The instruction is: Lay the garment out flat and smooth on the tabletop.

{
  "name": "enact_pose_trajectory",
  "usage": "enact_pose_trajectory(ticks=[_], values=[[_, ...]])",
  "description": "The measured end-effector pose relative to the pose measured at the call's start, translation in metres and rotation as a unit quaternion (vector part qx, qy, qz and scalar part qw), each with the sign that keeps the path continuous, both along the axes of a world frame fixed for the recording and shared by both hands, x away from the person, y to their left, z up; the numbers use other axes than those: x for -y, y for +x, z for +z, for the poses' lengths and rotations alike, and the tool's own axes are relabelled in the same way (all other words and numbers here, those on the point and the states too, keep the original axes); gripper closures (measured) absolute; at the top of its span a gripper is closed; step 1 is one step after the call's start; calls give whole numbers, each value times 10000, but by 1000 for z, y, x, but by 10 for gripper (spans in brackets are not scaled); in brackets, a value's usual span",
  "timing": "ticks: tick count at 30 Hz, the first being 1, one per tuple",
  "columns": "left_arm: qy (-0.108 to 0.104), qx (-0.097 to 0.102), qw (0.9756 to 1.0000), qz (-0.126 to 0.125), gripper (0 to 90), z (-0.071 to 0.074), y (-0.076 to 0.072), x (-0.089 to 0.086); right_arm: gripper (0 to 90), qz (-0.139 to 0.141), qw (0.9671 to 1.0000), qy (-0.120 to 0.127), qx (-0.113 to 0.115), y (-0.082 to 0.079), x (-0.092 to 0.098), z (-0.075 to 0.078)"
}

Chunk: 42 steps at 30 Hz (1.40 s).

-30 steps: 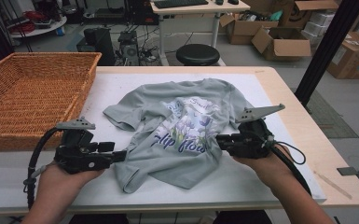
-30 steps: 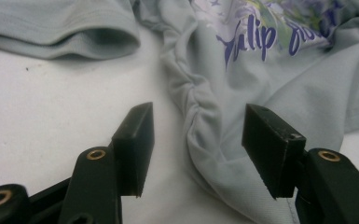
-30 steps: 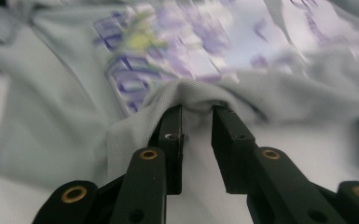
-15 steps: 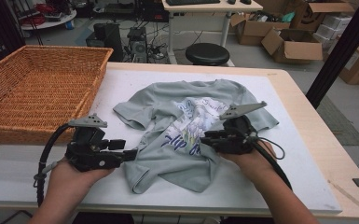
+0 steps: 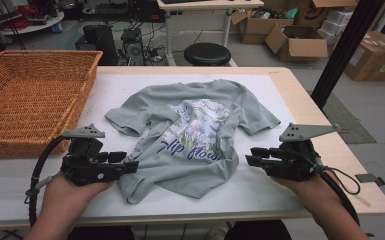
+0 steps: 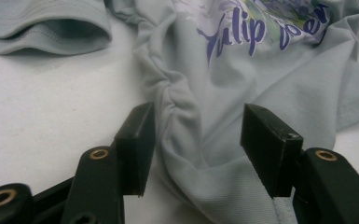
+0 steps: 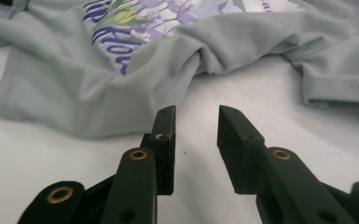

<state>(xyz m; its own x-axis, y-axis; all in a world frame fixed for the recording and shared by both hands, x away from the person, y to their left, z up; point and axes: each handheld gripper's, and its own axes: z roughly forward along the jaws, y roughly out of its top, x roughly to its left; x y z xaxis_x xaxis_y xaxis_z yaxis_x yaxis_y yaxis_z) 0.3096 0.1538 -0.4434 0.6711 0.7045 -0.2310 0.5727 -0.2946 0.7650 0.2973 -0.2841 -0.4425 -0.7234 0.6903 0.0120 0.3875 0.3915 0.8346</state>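
Basket: the wicker basket (image 5: 27, 100) stands on the worktop (image 5: 300, 90) beyond and to the outer side of the left tool; its inside looks bare, probably waiting to receive the shirt once it is folded.
Left tool: the left tool (image 5: 127, 165) lies low at the near left corner of the grey T-shirt (image 5: 195, 130). In the left gripper view its jaws stand apart with a gathered ridge of T-shirt (image 6: 186, 121) between them; the left pad sits just beside the ridge, and I cannot see either pad pressing. It seems set there to pinch the hem corner.
T-shirt: spread print-up on the white mat, rumpled along its left side, directly ahead of both tools and between them.
Right tool: the right tool (image 5: 250, 156) sits just beside the shirt's right edge, apart from the cloth. Its jaws have just been opening and stand parted over bare mat, nothing between them, T-shirt (image 7: 74, 88) lying ahead, likely lining up for the opposite hem.
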Motion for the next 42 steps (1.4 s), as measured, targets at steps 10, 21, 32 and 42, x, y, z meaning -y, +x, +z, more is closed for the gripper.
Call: enact_pose_trajectory(ticks=[10, 21, 32, 42], values=[[491, 132, 9986, 130, 739, -7, -6, 4, 698, 610, 9968, -481, -182, 8, -33, -9], [376, 343, 9986, 165, 844, 2, -27, -15, 868, 571, 9981, -192, -103, -9, -18, -2], [266, 427, 9981, 367, 781, 9, -55, -27, 888, 237, 9997, 38, -29, -52, 16, 8], [-4, 272, 9981, 546, 509, 8, -42, -27, 714, 378, 9988, 47, -304, -32, 9, 4]])
